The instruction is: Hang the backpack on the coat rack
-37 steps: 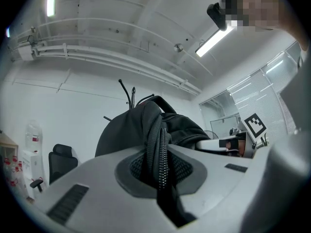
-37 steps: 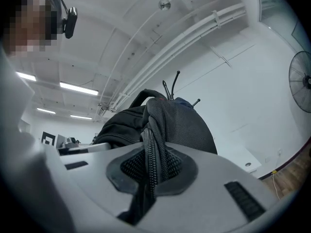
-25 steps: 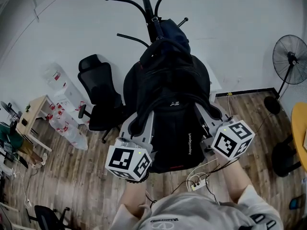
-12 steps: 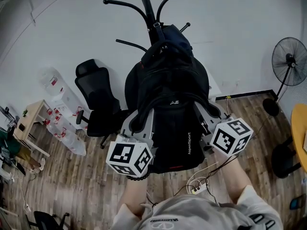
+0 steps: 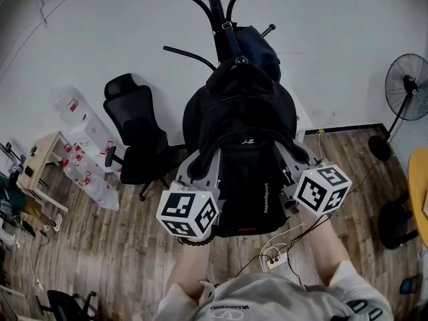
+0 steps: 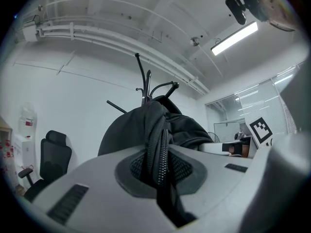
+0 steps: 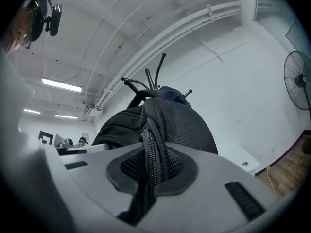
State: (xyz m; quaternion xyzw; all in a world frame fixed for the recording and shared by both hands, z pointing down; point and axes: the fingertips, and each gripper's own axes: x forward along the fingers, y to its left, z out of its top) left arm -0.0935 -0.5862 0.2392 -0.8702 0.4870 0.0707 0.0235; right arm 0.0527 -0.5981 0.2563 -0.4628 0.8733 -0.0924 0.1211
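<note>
Against the white wall, the coat rack point(image 5: 215, 5) was seen upright, with a dark blue bag point(image 5: 259, 45) already hung on it. Just before it, the black backpack point(image 5: 244, 146) was held up off the floor. Its top handle point(image 5: 237, 61) was close to the pole, and whether it was over a hook could not be told. The left hand-held gripper point(image 6: 163, 161) was clamped nearly closed on a zippered side fold of the pack, and the right hand-held gripper point(image 7: 148, 166) likewise on the opposite side. The handle would best be guided over a free hook point(image 5: 180, 51) before either grip was eased. Room was limited at left by the office chair point(image 5: 137, 129); the fan point(image 5: 408, 79) was well apart.
</note>
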